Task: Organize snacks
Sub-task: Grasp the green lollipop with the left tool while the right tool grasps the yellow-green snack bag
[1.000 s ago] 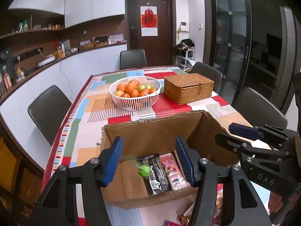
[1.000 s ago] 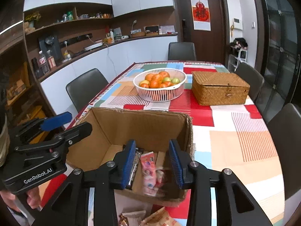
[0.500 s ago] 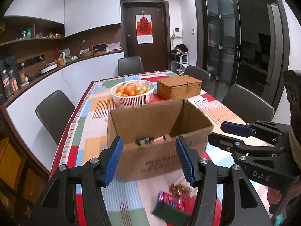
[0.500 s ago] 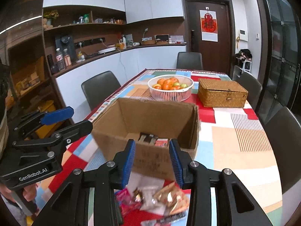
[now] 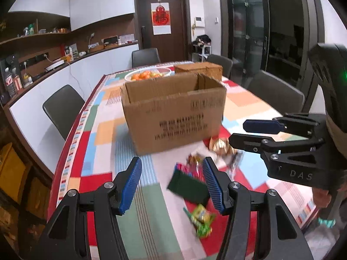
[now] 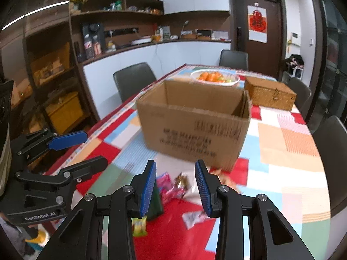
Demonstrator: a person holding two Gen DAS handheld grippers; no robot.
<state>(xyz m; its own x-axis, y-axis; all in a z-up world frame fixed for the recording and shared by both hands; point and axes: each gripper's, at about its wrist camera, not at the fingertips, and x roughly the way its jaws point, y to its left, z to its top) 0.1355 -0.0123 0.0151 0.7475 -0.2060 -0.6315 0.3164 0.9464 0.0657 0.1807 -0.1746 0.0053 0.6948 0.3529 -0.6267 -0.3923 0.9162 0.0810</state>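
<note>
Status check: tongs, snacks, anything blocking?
Both tongs, left and right, open, empty. Loose snacks on tablecloth before cardboard box. Nothing in the way.

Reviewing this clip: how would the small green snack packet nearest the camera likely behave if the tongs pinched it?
The green snack packet looks like thin crinkled wrapper lying flat, so it is probably light and floppy. Its glossy film may slip between the left tongs, both open above it.
</note>
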